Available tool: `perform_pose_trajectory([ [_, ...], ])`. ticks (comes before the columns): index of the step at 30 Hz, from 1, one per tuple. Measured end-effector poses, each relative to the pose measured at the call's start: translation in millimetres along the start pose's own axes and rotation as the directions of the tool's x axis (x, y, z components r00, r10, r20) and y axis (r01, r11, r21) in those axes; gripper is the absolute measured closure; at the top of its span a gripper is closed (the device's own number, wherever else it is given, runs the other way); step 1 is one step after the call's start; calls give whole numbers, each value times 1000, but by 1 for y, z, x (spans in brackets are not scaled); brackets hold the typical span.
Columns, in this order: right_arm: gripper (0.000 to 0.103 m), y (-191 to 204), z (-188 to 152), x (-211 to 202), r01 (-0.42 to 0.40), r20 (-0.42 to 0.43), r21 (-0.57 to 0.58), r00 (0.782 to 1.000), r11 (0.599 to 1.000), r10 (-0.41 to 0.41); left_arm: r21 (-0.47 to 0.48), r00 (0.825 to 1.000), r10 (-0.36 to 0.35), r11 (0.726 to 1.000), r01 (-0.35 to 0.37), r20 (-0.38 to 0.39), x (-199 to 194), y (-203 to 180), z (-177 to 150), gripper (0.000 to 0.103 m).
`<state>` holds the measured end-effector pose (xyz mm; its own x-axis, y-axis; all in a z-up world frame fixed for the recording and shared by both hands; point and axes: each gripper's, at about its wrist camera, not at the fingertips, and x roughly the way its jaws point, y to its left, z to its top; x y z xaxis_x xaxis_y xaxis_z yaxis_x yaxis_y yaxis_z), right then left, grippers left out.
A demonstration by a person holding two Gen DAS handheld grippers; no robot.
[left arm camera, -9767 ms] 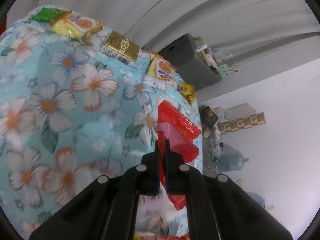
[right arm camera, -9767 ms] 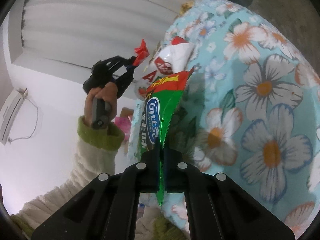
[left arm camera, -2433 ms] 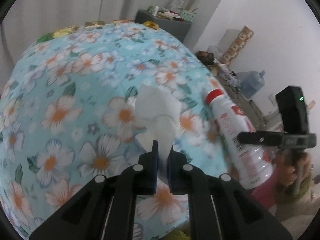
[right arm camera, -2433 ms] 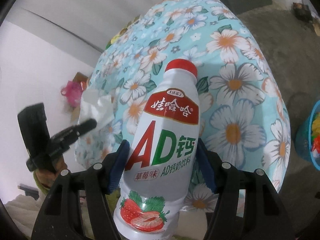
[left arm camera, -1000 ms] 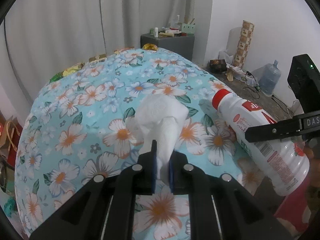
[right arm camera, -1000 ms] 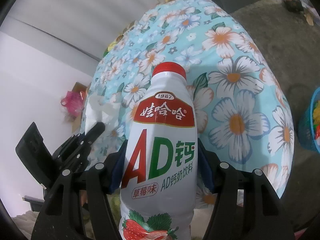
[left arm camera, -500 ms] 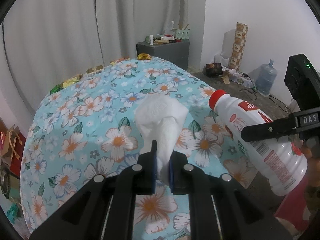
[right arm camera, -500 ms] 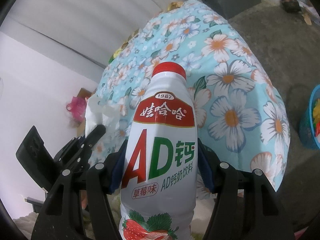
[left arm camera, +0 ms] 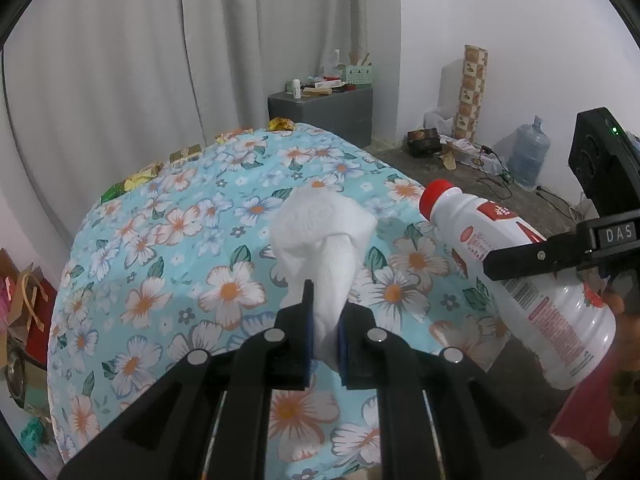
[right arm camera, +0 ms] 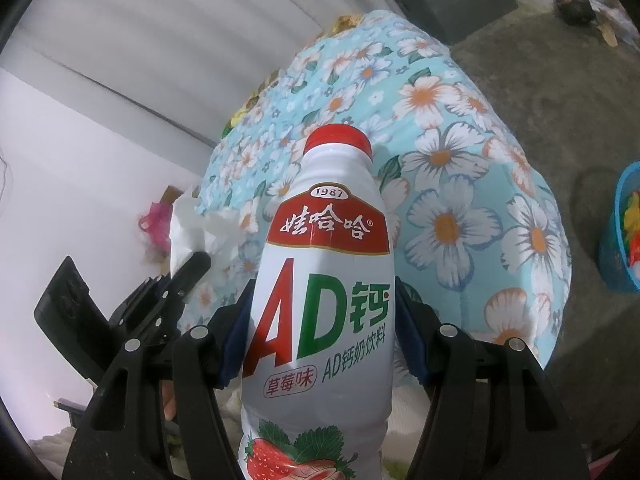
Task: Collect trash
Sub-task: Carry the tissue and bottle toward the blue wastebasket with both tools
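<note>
Above floral tablecloth (left arm camera: 168, 248): left gripper (left arm camera: 322, 320) pinched tight on white tissue (left arm camera: 320, 232); right gripper (right arm camera: 322, 312) spread wide, clamping milk bottle (right arm camera: 320, 280).

Black fingers (left arm camera: 298, 344) with blue pads, silver screws, a "DAS" marking.
</note>
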<state>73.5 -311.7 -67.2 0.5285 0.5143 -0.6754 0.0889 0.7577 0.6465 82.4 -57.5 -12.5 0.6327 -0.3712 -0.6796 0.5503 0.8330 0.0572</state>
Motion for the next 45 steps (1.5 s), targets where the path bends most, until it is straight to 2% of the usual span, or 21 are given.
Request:
perform_pose_trajectory([
  [15,44,-16,-6,-13,-16,25,35,1000,999,15,31,1000,-18,999,18,-3,2,-14,2,94],
  [30,44,-36,-10,-39,-19,76,74,997,997,13,62,994,-110,992,110,-7,8,-37,13,94],
  [45,44,-72,-12,-76,-13,146,150,989,989,-10,109,980,-199,974,200,-27,28,-72,44,94],
])
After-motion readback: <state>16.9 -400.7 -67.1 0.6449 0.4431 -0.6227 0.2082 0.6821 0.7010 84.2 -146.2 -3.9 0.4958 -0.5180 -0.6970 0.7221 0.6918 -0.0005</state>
